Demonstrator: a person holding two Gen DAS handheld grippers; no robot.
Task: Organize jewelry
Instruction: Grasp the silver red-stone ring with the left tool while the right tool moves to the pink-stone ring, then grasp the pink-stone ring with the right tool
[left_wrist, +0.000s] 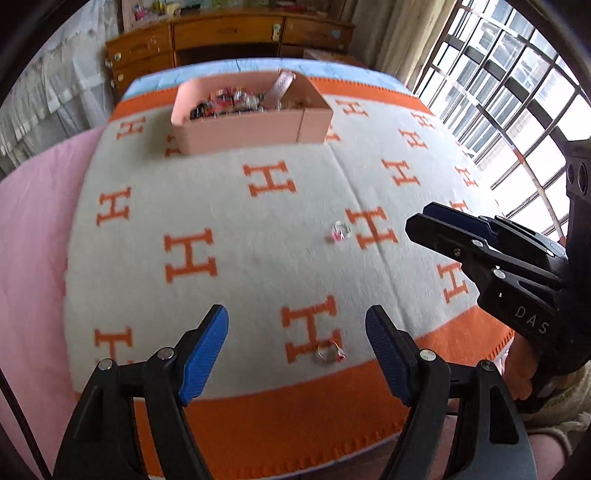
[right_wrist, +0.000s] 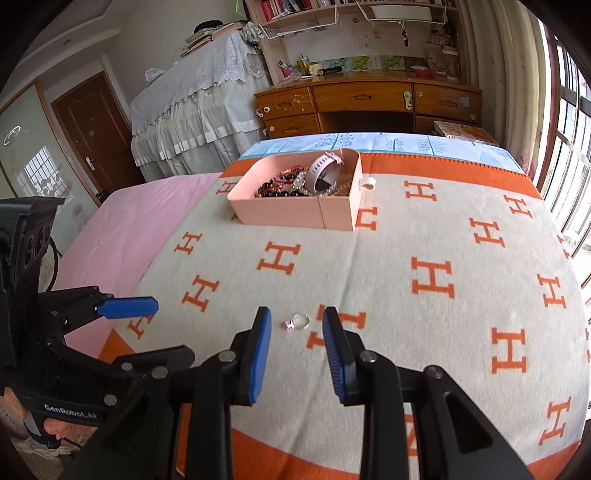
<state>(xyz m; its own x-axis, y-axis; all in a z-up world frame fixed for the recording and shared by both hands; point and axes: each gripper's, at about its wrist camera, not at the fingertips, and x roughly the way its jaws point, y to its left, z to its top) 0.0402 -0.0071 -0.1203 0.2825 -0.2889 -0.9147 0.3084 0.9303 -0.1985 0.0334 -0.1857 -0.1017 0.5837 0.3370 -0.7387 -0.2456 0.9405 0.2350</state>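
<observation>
The left gripper (left_wrist: 297, 323) has its blue-padded fingers (left_wrist: 205, 349) spread wide with nothing between them, hovering over the near edge of the blanket (left_wrist: 258, 229); just ahead of them, a silver ring with a red stone (left_wrist: 330, 350) lies on an orange H near the orange border. The right gripper (right_wrist: 295, 325) also has its fingers (right_wrist: 258, 354) apart, though set narrower, and a second ring with a clear round stone and a small pink bit (right_wrist: 300, 320) lies on the blanket between and slightly beyond the tips, touching neither pad. In the left wrist view this same ring (left_wrist: 340, 230) shows blurred farther up the blanket, with the right gripper (left_wrist: 424, 221) reaching toward it from the right side. In the right wrist view the left gripper (right_wrist: 147, 307) appears at the left edge, one blue pad pointing right over the blanket's edge. The cream blanket, patterned with orange H letters and an orange border, covers a bed with a pink sheet (right_wrist: 129, 229) showing on the left. Well beyond both rings, near the far end of the blanket, sits a pink open box (right_wrist: 295, 216) holding beaded bracelets (right_wrist: 284, 186) and a pale pink watch (right_wrist: 325, 166). Behind the bed stands a wooden desk (right_wrist: 369, 99) with drawers, and barred windows (left_wrist: 498, 92) line the right side.
</observation>
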